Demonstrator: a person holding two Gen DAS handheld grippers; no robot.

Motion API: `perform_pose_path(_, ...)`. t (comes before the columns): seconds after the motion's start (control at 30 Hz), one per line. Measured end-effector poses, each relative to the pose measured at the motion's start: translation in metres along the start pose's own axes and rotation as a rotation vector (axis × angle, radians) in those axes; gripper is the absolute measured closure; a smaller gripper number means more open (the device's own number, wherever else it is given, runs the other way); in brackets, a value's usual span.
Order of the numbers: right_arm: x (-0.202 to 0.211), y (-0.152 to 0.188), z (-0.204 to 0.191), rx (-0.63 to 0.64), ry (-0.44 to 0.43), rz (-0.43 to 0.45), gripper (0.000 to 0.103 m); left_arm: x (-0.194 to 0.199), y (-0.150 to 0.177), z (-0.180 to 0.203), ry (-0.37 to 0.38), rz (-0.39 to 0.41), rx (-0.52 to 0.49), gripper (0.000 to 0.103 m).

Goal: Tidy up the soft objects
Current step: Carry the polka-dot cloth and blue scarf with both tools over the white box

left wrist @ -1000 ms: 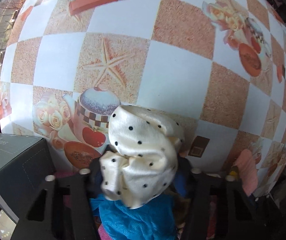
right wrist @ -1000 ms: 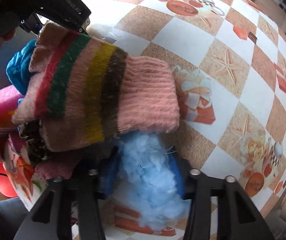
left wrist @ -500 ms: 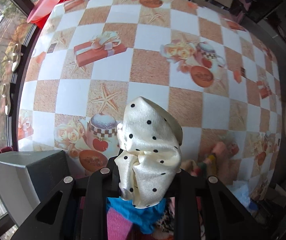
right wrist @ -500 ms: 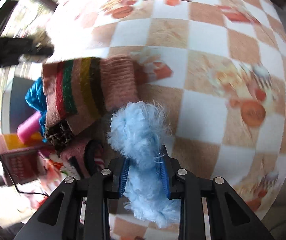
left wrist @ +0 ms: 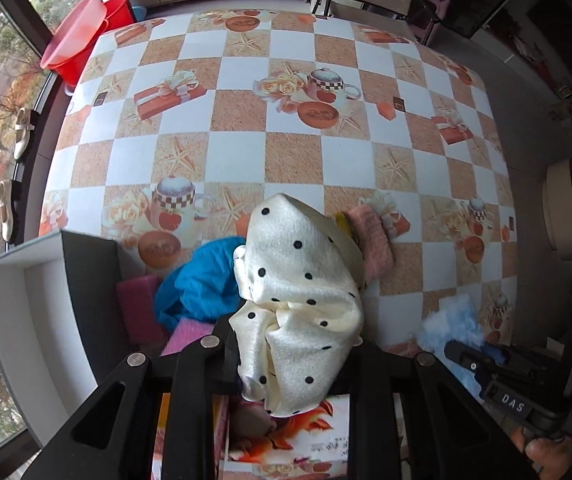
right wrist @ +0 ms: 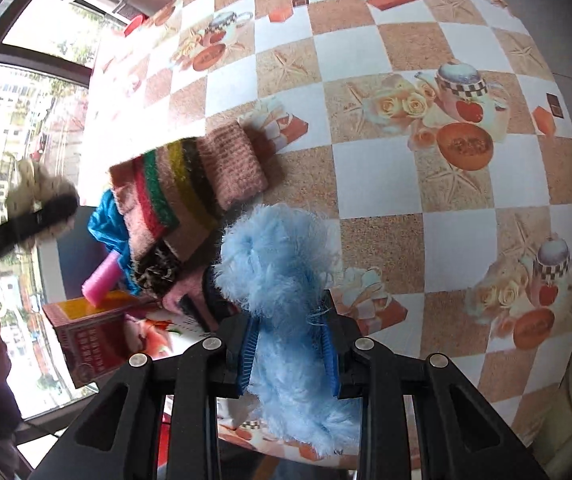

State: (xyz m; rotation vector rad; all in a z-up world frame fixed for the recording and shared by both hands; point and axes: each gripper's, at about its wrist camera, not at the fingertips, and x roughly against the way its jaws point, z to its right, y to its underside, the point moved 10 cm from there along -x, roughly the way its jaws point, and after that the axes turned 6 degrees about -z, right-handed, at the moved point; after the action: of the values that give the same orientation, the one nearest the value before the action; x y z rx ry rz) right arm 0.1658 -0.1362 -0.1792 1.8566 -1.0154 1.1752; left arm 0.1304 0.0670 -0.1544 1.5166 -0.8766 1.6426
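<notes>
1. Left gripper (left wrist: 294, 344) clamps the polka-dot cloth (left wrist: 298, 280), lower centre; right gripper (right wrist: 288, 344) pinches the blue fluffy piece (right wrist: 278, 272), lower centre.
2. Both are lifted clear; next, probably carry each to a box (left wrist: 42, 280).

Satiny dotted cloth (left wrist: 298, 304), fluffy blue fur (right wrist: 282, 280), glossy printed tablecloth (left wrist: 294, 156).

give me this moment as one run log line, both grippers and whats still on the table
left gripper: shut on polka-dot cloth | right gripper: shut on fluffy blue piece | table: striped knit, blue fabric
</notes>
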Motion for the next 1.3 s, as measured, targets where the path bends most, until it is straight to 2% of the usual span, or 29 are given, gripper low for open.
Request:
perform_pose_path(0.07, 0.010, 0.002, -0.008, 0.003, -0.009, 0.016, 0.073, 0.007, 0.006, -0.004, 0.012, 0.013, 0.017, 0.076)
perform_pose_path(0.3, 0.022, 0.001, -0.078, 0.076, -0.021, 0.059, 0.073, 0.049, 0.026, -0.038, 0.030, 0.099, 0.063, 0.076)
perform_pose_path(0.6, 0.031, 0.004, -0.167, 0.140, -0.003, 0.147, 0.073, 0.084, 0.057, -0.115, 0.018, 0.175, 0.097, 0.076)
perform_pose_path(0.97, 0.034, 0.012, -0.279, 0.263, 0.039, 0.209, 0.073, 0.100, 0.093, -0.203, 0.010, 0.221, 0.196, 0.076)
perform_pose_path(1.3, 0.008, 0.016, -0.366, 0.400, 0.084, 0.189, 0.073, 0.095, 0.117, -0.258, 0.026, 0.237, 0.284, 0.076)
